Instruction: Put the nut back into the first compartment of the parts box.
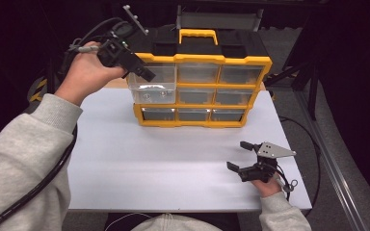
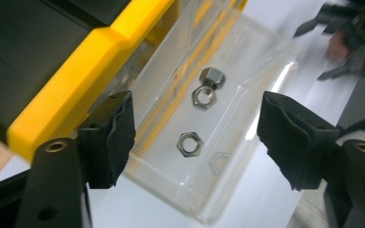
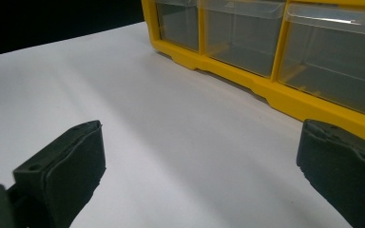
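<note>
My left claw (image 2: 195, 137) hangs open over pulled-out clear drawer (image 2: 228, 95) w/ hex nuts (image 2: 190, 144) between jaws. Right claw (image 3: 199, 175) open above bench (image 3: 147, 142), organizer (image 3: 275, 90) ahead.

I'm seeing shiny metal nuts (image 2: 190, 144) lying in a glossy clear plastic drawer (image 2: 228, 118); the yellow plastic frame (image 1: 198, 58) is looking smooth.

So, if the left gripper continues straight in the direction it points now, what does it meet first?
Probably the pulled-out clear drawer: the left gripper is open and aimed into it, so it would likely reach the drawer's floor and the hex nuts lying there. Depth is unclear.
</note>
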Motion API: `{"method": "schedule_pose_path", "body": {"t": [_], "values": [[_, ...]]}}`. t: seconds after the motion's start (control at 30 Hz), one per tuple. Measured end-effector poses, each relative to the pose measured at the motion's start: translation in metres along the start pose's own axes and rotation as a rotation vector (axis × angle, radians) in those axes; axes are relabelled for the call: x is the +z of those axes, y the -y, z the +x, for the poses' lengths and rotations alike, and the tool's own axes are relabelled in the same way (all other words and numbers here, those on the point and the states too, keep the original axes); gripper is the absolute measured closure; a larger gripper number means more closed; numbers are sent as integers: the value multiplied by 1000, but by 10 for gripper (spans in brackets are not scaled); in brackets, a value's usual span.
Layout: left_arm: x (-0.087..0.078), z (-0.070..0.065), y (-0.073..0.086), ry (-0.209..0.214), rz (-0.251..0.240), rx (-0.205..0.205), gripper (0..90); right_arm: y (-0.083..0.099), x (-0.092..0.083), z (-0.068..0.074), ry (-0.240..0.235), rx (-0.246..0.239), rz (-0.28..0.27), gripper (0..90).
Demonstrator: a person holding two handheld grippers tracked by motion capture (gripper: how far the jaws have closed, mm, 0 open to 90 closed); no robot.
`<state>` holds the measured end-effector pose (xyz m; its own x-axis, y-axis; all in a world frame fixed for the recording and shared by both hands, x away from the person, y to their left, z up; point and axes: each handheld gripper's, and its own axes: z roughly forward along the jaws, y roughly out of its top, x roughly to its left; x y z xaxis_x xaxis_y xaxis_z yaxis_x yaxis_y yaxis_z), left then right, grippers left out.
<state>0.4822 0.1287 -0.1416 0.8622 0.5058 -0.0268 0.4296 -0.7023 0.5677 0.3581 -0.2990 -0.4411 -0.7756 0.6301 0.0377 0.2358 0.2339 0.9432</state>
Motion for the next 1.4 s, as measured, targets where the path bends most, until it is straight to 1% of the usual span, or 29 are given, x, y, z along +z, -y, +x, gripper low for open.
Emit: {"method": "schedule_pose_path", "body": {"t": [0.03, 0.07, 0.1, 0.13, 0.17, 0.2, 0.23, 0.33, 0.37, 0.43, 0.5, 0.53, 0.6, 0.7, 0.77, 0.8, 0.9, 0.93, 0.97, 1.03, 1.07, 1.1, 1.13, 1.2, 1.23, 1.27, 1.3, 1.37, 1.4], "values": [[-4, -3, 6, -8, -35, 18, 253, 0, 0, 0, -1, 0, -1, 29], [-4, -3, 6, -8, -35, 18, 214, -1, 0, 0, 0, -3, -2, 30], [-7, -6, 14, -3, -74, 40, 214, -1, 0, 0, 0, -3, -2, 30], [-9, -9, 21, 5, -103, 47, 171, -1, 0, 0, 2, -3, -8, 30], [-11, -11, 26, 1, -129, 52, 159, -1, -1, 0, 4, -2, -10, 30], [-12, -13, 32, -3, -167, 65, 148, -1, -1, 0, 6, -2, -12, 30], [-13, -17, 45, 1, -226, 78, 141, -2, -1, -1, 9, 0, -17, 31], [-9, -22, 68, 7, -320, 95, 95, -4, -2, -1, 15, -5, -29, 31], [-7, -23, 76, 14, -349, 101, 87, -4, -2, -1, 14, -5, -31, 30], [-3, -24, 89, 36, -377, 102, 59, -5, -3, -1, 20, -8, -34, 30], [3, -27, 107, 63, -441, 105, 38, -5, -4, -1, 20, -7, -39, 30], [8, -30, 116, 64, -472, 107, 32, -6, -4, -1, 22, -7, -40, 30], [14, -32, 128, 53, -521, 119, 23, -6, -4, -1, 21, -7, -41, 30], [29, -34, 147, 24, -583, 125, 4, -6, -4, 0, 19, -6, -43, 30], [36, -34, 156, 31, -622, 118, 4, -6, -4, 0, 18, -6, -47, 30], [41, -35, 162, 38, -643, 106, 4, -6, -4, 0, 21, -6, -47, 30], [58, -36, 180, 47, -682, 87, 6, -6, -4, 0, 23, -4, -51, 27], [58, -36, 180, 47, -682, 87, 9, -6, -4, 0, 24, -3, -47, 25], [67, -36, 189, 66, -700, 72, 9, -5, -4, -1, 26, -3, -45, 25], [77, -36, 201, 76, -726, 55, 9, -5, -4, -1, 26, 0, -45, 24], [82, -36, 205, 70, -732, 50, 10, -5, -4, -1, 26, 0, -49, 24], [82, -36, 205, 70, -732, 50, 10, -5, -5, -1, 29, -2, -55, 24], [90, -36, 215, 58, -732, 42, 11, -6, -5, -1, 32, -1, -61, 24], [95, -37, 222, 62, -737, 34, 11, -6, -6, -1, 31, -2, -71, 23], [95, -37, 222, 62, -737, 34, 11, -6, -6, -1, 31, -2, -71, 23], [99, -38, 230, 38, -754, 26, 11, -6, -6, -1, 30, -2, -74, 22], [100, -39, 233, 33, -761, 24, 11, -6, -6, -1, 29, -3, -78, 22], [106, -40, 241, 37, -782, 26, 9, -6, -6, -1, 26, -5, -81, 22], [111, -40, 246, 47, -788, 15, 9, -6, -6, -1, 28, -7, -81, 22]]}}
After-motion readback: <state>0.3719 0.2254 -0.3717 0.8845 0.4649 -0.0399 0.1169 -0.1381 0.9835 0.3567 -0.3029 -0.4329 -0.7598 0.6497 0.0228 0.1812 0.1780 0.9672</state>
